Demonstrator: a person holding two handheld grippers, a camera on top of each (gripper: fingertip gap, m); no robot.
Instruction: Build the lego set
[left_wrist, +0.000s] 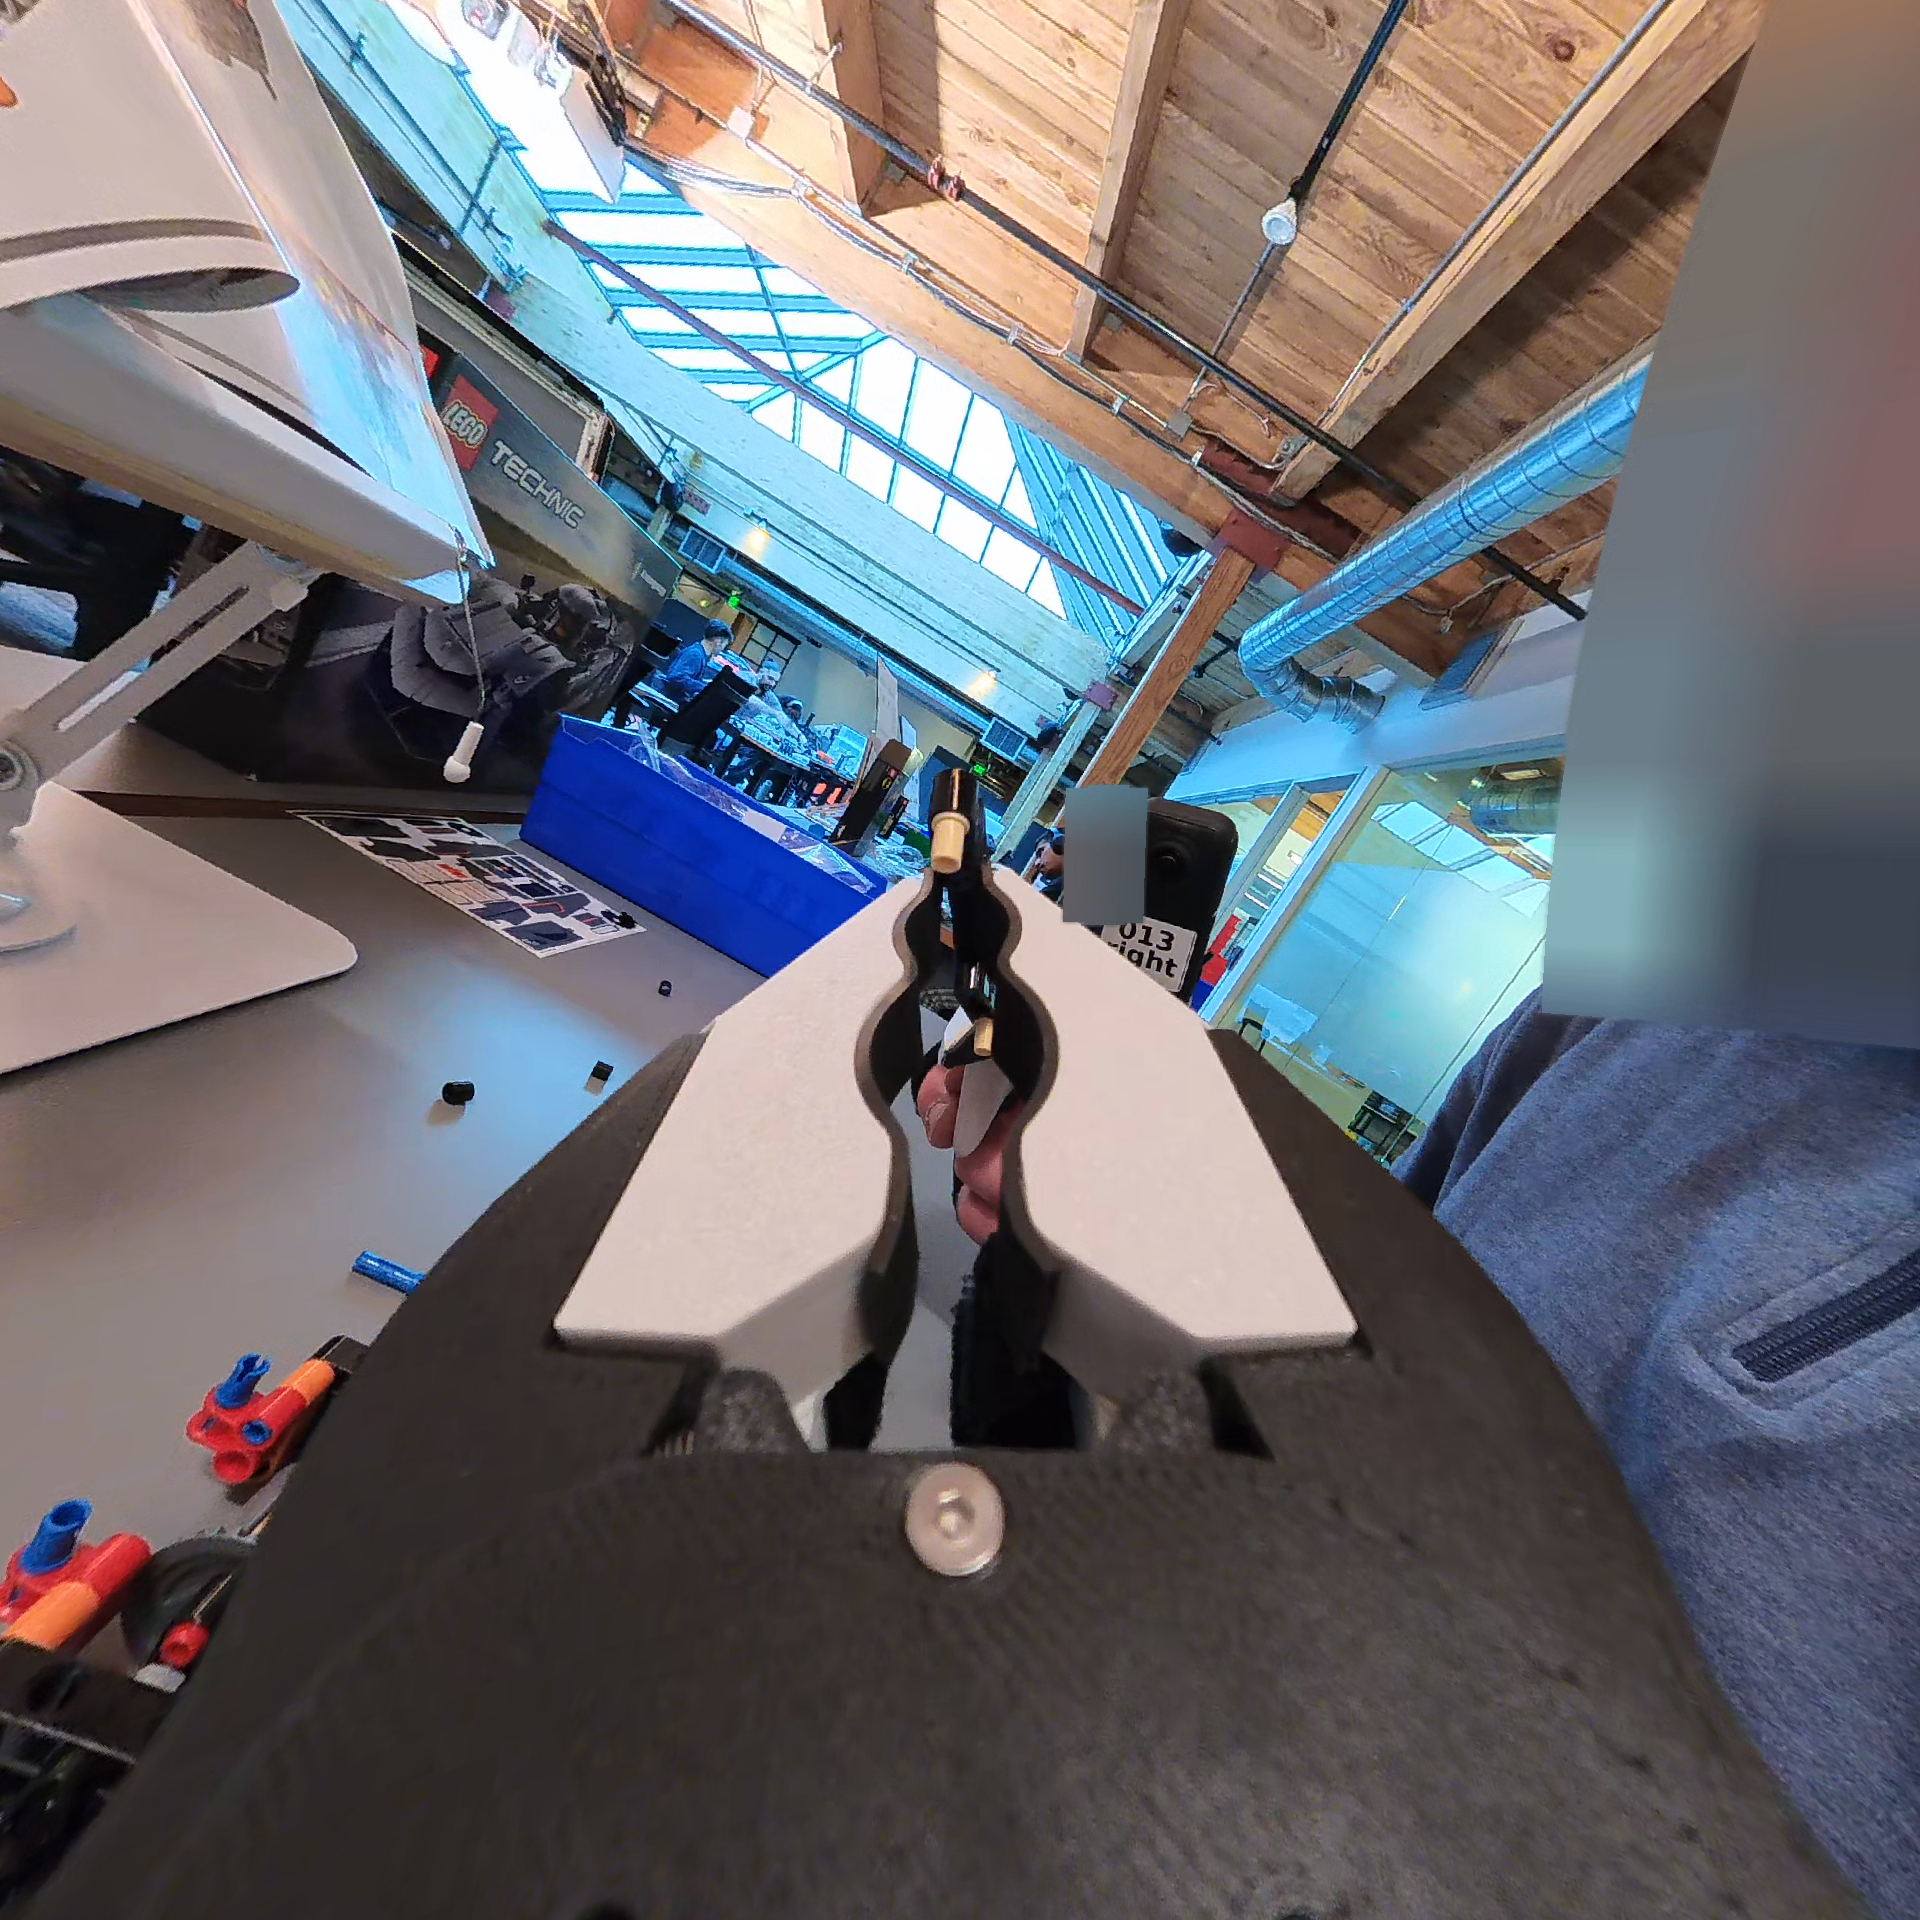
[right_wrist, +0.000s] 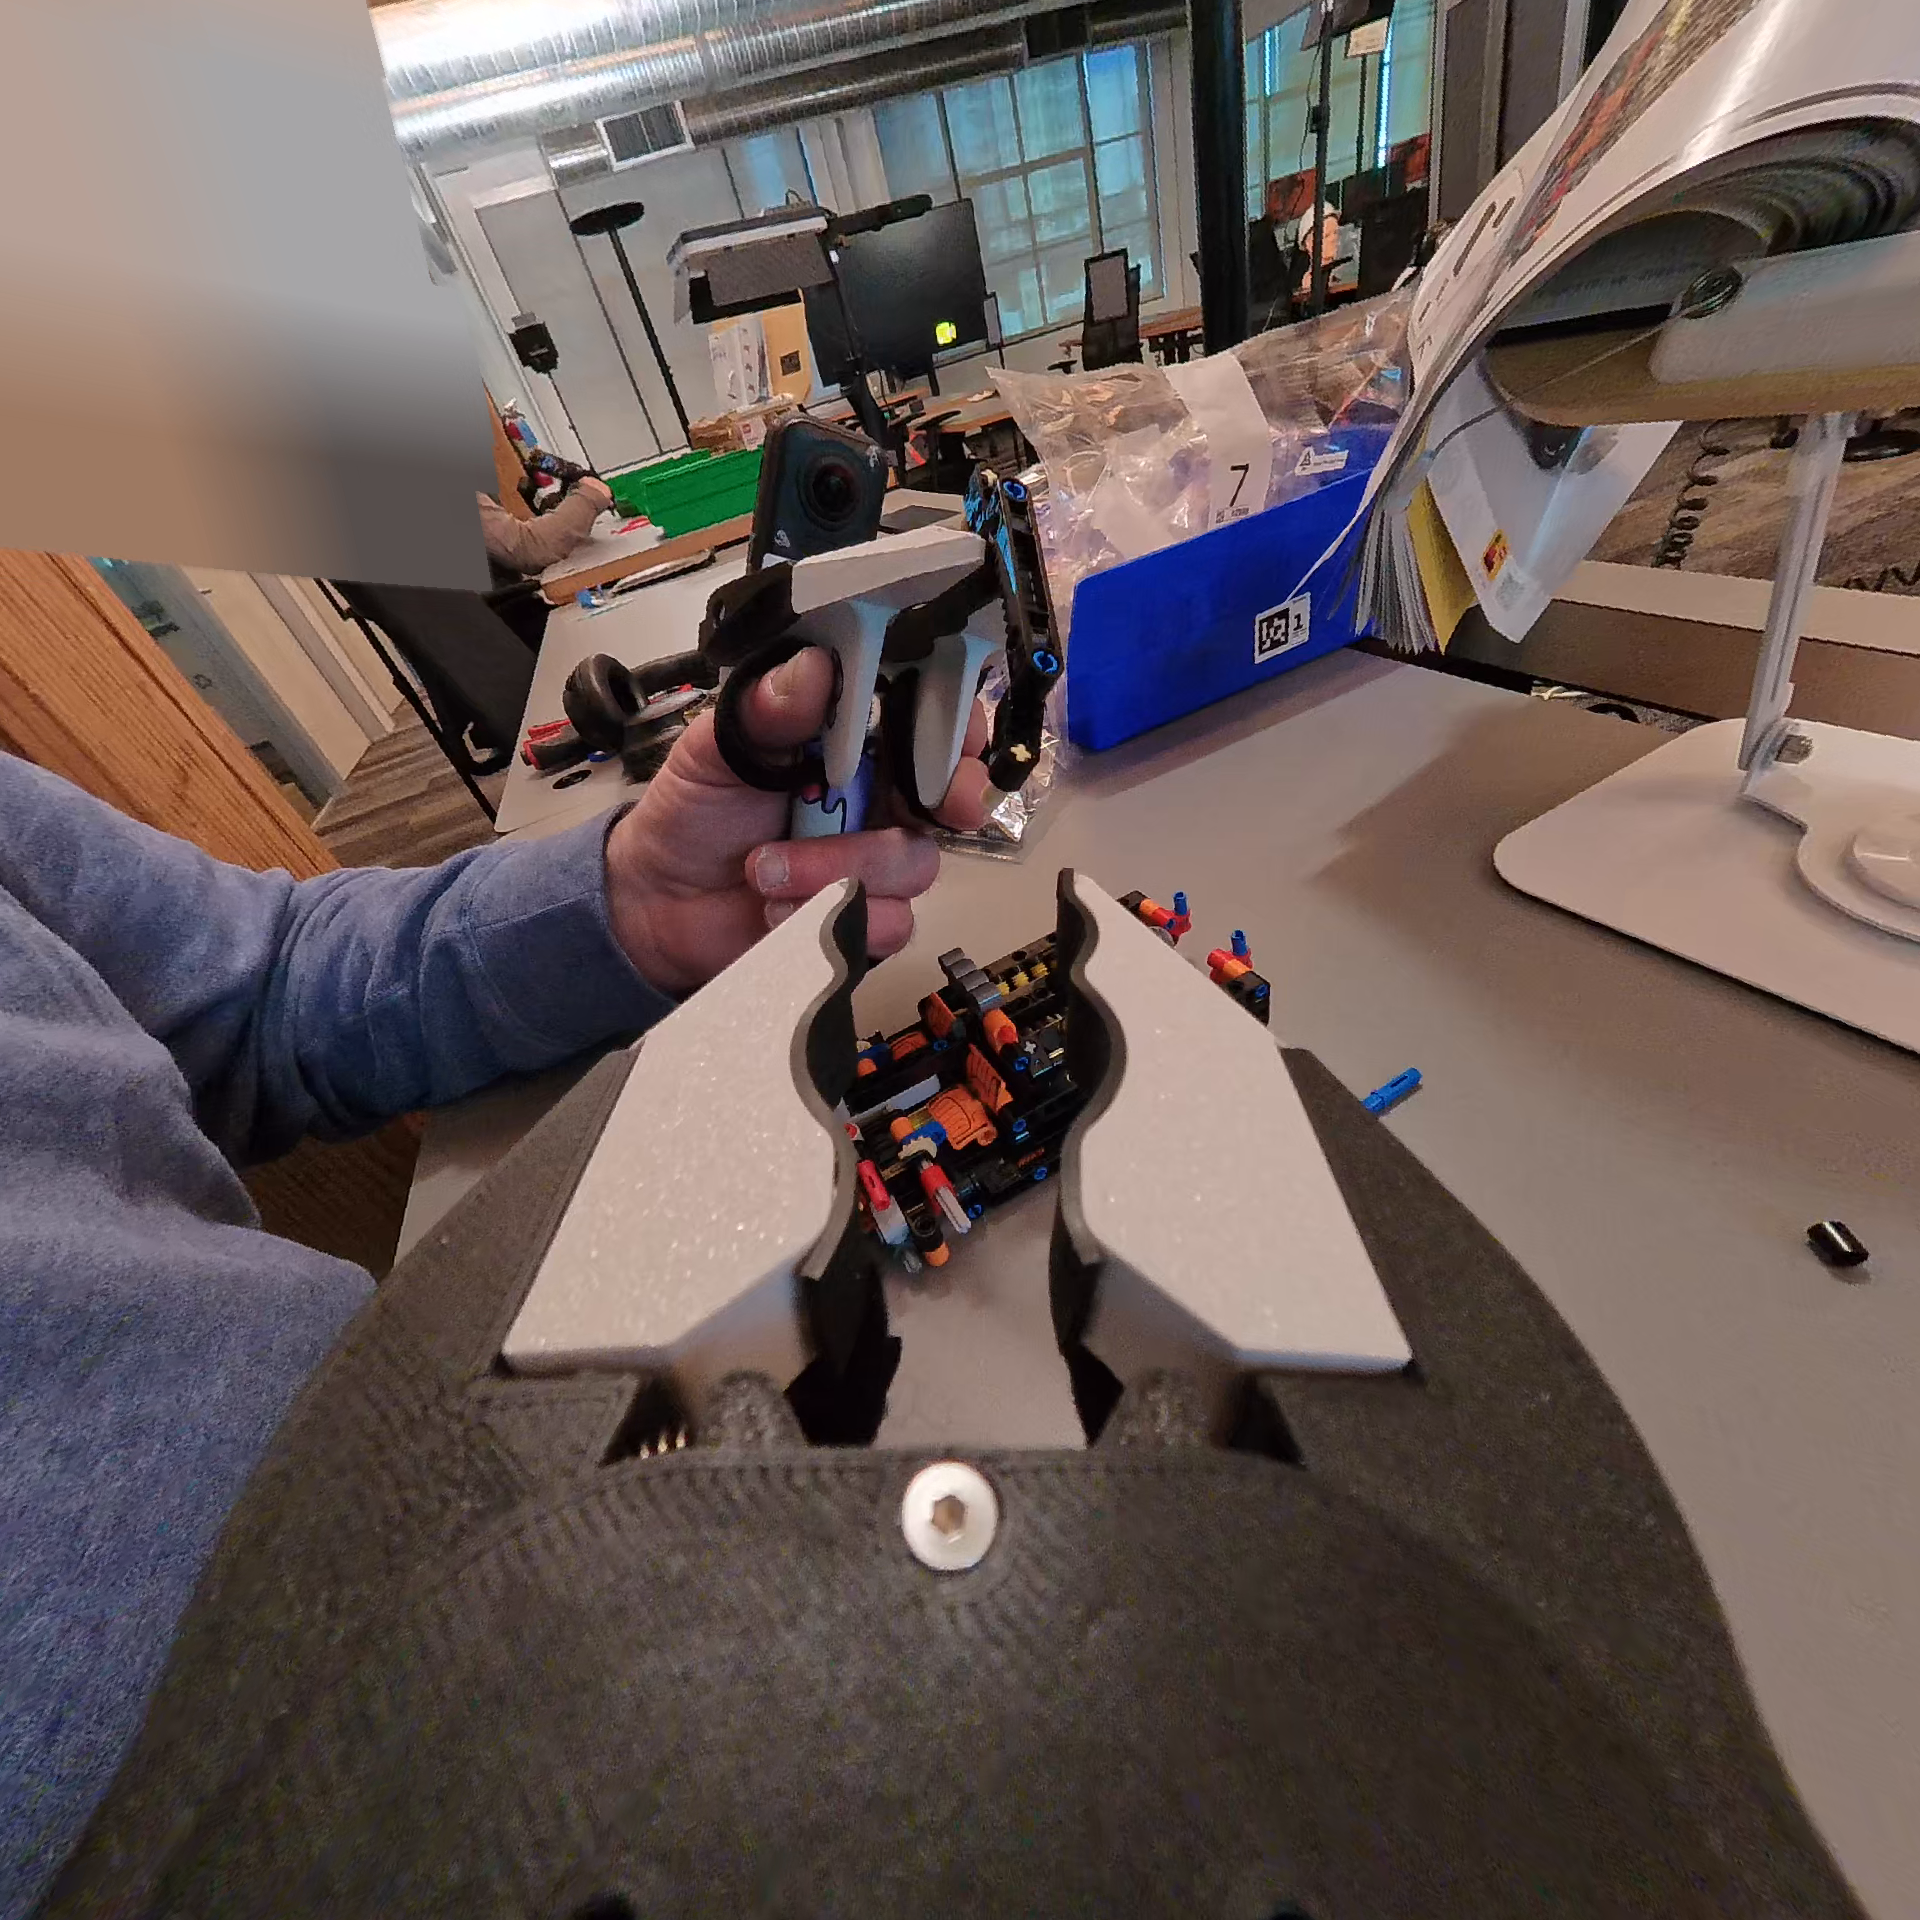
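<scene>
My left gripper (left_wrist: 961, 891) is shut on a long black Lego beam (left_wrist: 956, 805) with tan pins, and holds it up in the air, tilted toward the ceiling. In the right wrist view the left gripper (right_wrist: 935, 582) is raised above the table in a person's hand, and the beam (right_wrist: 1023, 623) shows blue pins along its edge. My right gripper (right_wrist: 964, 894) is open and empty. It hovers over a dense black, orange and red Lego assembly (right_wrist: 966, 1101) that lies on the grey table (right_wrist: 1507, 1195).
A blue bin (right_wrist: 1195, 634) with plastic bags stands behind. An instruction booklet (right_wrist: 1662, 208) hangs on a white stand (right_wrist: 1714, 831) at the right. Loose parts lie about: a blue pin (right_wrist: 1392, 1089), a black piece (right_wrist: 1837, 1244), small red-blue subassemblies (left_wrist: 260, 1413) and a sticker sheet (left_wrist: 478, 868). Between my right fingertips and the black piece (right_wrist: 1837, 1244) there is roughly 20 cm.
</scene>
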